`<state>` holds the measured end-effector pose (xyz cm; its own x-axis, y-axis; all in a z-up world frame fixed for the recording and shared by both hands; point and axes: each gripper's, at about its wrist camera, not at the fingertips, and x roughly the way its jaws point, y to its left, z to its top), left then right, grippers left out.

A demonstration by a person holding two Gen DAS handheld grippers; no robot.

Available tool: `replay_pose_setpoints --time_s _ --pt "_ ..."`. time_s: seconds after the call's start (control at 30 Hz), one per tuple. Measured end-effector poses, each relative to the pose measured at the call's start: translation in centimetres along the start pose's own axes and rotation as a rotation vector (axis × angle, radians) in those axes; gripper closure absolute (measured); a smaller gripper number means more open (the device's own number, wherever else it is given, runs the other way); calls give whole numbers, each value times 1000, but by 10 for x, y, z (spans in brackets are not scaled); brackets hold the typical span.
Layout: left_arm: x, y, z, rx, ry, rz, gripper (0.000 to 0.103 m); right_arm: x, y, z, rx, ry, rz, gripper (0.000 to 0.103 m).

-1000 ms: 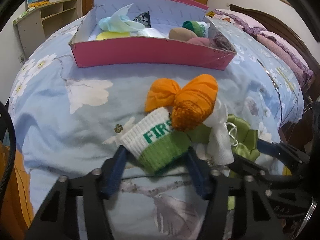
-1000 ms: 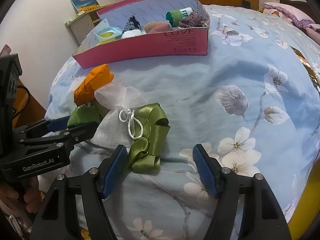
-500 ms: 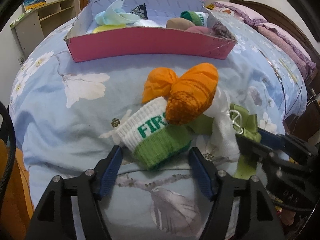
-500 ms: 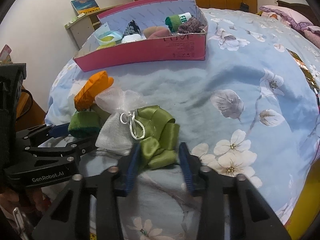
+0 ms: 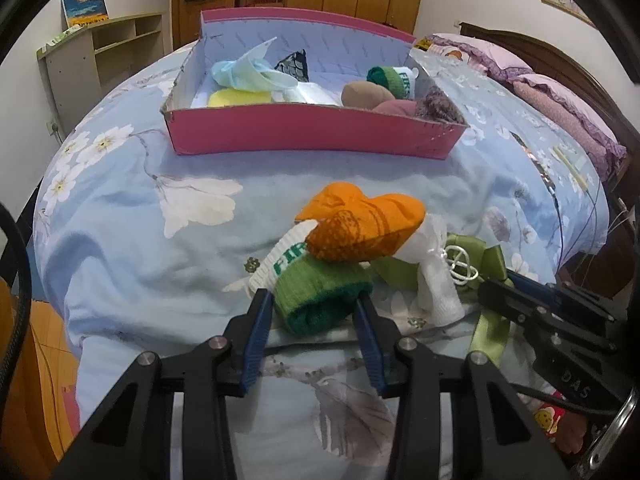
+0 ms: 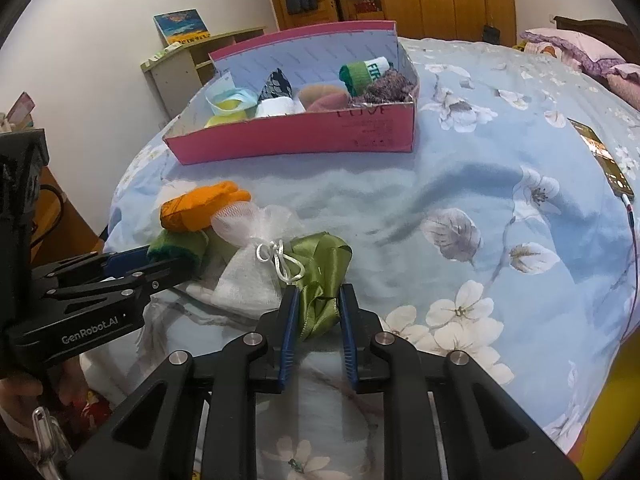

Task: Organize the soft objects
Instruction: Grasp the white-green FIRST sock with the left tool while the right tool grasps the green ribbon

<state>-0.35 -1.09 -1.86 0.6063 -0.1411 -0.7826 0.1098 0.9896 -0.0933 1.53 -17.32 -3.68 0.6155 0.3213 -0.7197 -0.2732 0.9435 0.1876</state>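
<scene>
Green-white rolled sock (image 5: 316, 292) on floral bedspread (image 5: 160, 240), pinched by left gripper (image 5: 314, 322), jaws just narrowed. Green satin ribbon (image 6: 320, 276) clamped by right gripper (image 6: 318, 320), jaws just narrowed. Orange sock (image 5: 364, 224), white mesh pouch (image 6: 248, 268) touching. Pink box (image 5: 312, 136) well behind.

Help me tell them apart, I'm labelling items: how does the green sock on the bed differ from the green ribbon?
The green sock is thick ribbed knit with a white lettered cuff; the green ribbon is thin, shiny olive satin. The sock is a compact roll lying under an orange sock; the ribbon lies in loose loops beside a white mesh pouch. The left gripper grips the sock, the right gripper the ribbon. Both are green, soft, outside the pink box.
</scene>
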Motion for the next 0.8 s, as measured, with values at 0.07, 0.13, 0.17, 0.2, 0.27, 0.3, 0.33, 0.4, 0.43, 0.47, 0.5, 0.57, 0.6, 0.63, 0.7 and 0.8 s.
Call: replay_pose_setpoints --time_s 0.07,0.13,0.17,0.2,0.27,0.3,0.33,0.4,0.43,0.47,0.5,0.57,0.6,0.63,0.7,0.8 --pt "-1 1 1 -2 -5 0 59 -1 1 0 -3 -4 2 83" --pt "-4 2 0 -4 -16 -1 59 -2 2 0 -7 -11 5 85" --pt "-4 2 0 -6 -18 -11 59 -2 2 0 -9 -14 6 86" --pt "-3 2 1 -4 -15 -26 59 -3 3 0 -12 -17 8 86" --pt "-3 3 0 -12 -9 -21 59 -4 4 0 -16 -22 12 86" --pt "-3 4 -1 -15 -7 -17 59 -4 4 0 -18 -23 13 86" --pt "-3 4 0 -18 -7 -19 59 -5 5 0 -21 -26 14 87" --pt "-4 4 -1 -17 -12 -16 59 -6 5 0 -23 -30 16 90" --pt "-4 4 0 -15 -16 -12 59 -6 5 0 -24 -33 18 90" --pt "-5 3 -1 -14 -18 -10 59 -7 5 0 -24 -36 19 92" --pt "-5 3 -1 -13 -21 -9 59 -7 5 0 -24 -38 20 92" --pt "-6 4 -1 -14 -24 -8 59 -7 5 0 -25 -38 23 96" --pt "-6 4 0 -16 -26 -10 59 -7 5 0 -25 -37 24 97" --pt "-7 5 0 -20 -28 -14 59 -7 5 0 -25 -38 26 97" --pt "-9 8 1 -30 -35 -20 59 -8 5 0 -25 -43 25 98" --pt "-14 13 3 -45 -52 -25 59 -10 4 1 -23 -55 26 99"
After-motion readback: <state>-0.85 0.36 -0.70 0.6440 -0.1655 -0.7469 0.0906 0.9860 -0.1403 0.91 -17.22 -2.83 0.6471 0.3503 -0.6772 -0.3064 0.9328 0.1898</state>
